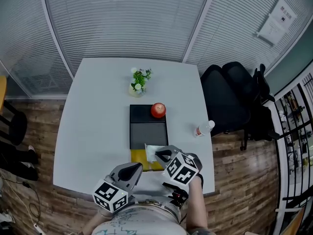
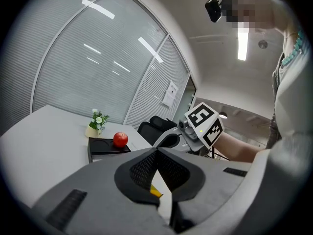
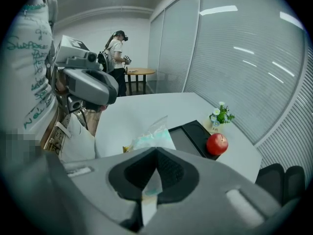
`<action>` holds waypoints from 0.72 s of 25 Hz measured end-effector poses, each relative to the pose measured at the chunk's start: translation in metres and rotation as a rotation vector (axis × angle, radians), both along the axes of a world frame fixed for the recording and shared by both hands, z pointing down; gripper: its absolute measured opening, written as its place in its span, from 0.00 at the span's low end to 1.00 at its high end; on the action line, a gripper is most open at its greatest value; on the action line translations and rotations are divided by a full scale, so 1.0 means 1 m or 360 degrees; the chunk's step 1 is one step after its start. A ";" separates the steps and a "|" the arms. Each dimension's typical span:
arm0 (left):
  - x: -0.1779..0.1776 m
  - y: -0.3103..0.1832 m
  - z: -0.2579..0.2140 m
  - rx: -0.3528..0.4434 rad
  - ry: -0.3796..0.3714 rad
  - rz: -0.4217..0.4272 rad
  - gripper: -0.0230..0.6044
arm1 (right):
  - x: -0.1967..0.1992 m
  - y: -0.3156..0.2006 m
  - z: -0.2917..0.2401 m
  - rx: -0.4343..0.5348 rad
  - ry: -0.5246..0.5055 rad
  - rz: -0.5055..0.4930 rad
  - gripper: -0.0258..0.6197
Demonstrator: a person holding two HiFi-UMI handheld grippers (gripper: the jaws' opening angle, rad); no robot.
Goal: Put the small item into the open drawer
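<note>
Left tongs (image 2: 156, 152) hovering pressed together, empty, right tongs (image 3: 156, 152) just beside them clamping a clear plastic packet (image 3: 152, 135), near yellow drawer (image 1: 138, 155)

Red apple (image 1: 158, 110), flower pot (image 1: 138, 82), bottle (image 1: 204, 129), black chair (image 1: 230, 97)

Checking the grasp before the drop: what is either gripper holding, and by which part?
The right gripper pinches the clear plastic packet with pale teal contents by its near edge. The left gripper is shut on nothing.
</note>
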State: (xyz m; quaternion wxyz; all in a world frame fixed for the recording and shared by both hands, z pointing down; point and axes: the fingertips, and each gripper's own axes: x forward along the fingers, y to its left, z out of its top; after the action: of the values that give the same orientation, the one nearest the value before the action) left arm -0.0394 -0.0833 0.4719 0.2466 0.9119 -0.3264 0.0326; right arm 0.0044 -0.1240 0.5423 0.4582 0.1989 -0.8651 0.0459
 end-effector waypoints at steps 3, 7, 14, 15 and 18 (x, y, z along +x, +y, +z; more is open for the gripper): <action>-0.003 -0.001 0.000 0.0000 0.0003 -0.0007 0.03 | -0.007 0.001 -0.002 0.0006 0.0000 -0.0025 0.04; -0.005 0.000 0.000 -0.0005 0.0008 -0.0010 0.03 | -0.012 0.003 -0.003 0.0008 0.0011 -0.0046 0.04; -0.006 0.002 0.005 -0.0020 0.0011 -0.0021 0.03 | -0.016 0.006 0.002 0.0003 0.0016 -0.0080 0.04; -0.007 0.002 0.005 -0.0023 0.0011 -0.0023 0.03 | -0.017 0.007 0.003 0.0000 0.0019 -0.0087 0.04; -0.008 0.001 0.004 -0.0025 0.0010 -0.0031 0.03 | -0.019 0.006 0.006 -0.0005 0.0024 -0.0096 0.04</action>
State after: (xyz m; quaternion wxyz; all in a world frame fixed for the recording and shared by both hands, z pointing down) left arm -0.0476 -0.0824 0.4762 0.2551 0.9068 -0.3343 0.0298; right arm -0.0150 -0.1175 0.5487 0.4662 0.1724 -0.8671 0.0319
